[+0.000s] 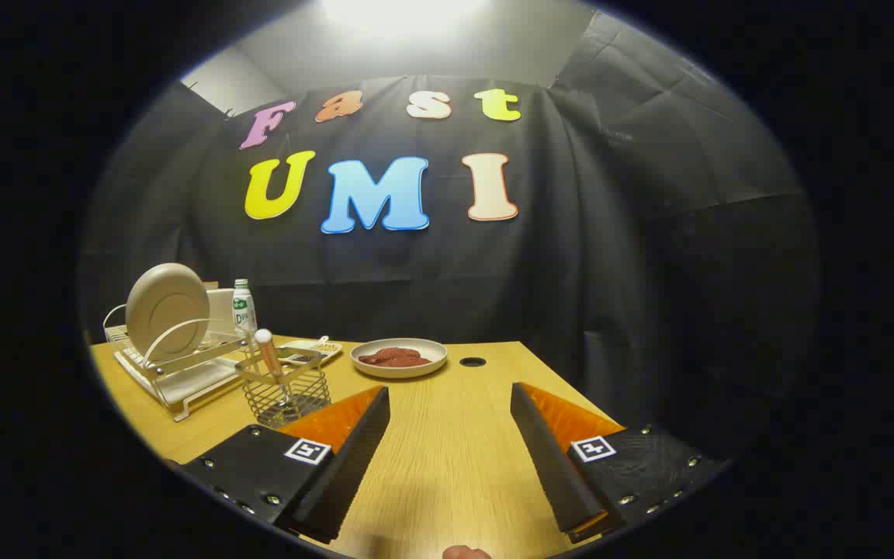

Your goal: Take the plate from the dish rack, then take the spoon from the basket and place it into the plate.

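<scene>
Gripper [450, 396]: fingers spread wide, nothing between them but bare light wooden tabletop [447, 466]; no contact w/ any item. Round beige plate [166, 309] stands upright in white wire dish rack [183, 369], well ahead to left. Spoon w/ pale handle [268, 353] upright in wire mesh basket [285, 394], just beyond left finger.
</scene>
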The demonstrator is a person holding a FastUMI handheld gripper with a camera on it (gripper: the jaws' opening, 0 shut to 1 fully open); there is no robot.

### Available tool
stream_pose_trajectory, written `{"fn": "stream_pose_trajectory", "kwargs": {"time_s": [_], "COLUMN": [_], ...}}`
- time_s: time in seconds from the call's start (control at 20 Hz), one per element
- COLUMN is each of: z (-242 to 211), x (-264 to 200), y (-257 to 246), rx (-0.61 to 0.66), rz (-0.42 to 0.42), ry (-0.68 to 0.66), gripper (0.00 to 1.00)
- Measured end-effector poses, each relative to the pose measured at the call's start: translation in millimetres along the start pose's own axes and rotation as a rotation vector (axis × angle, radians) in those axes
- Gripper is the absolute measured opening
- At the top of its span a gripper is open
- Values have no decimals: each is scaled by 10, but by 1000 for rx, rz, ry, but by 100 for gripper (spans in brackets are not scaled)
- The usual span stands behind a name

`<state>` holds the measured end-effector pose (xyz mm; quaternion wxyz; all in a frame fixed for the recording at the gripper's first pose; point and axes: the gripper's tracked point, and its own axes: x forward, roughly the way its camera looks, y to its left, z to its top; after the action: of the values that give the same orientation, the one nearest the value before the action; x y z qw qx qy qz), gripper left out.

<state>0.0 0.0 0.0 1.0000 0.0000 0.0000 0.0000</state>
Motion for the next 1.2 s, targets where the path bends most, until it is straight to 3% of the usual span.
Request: {"fn": "stream_pose_trajectory", "kwargs": {"time_s": [0.3, 0.55, 0.8, 1.2], "z": [660, 1572, 2140, 2410], "x": [132, -183, -372, -212], "y": [151, 479, 996, 2021], "rx": [-9, 12, 60, 52], "rz": [-21, -65, -65, 69], "ry": [-37, -33, 2, 49], "gripper": [97, 97, 97, 97]}}
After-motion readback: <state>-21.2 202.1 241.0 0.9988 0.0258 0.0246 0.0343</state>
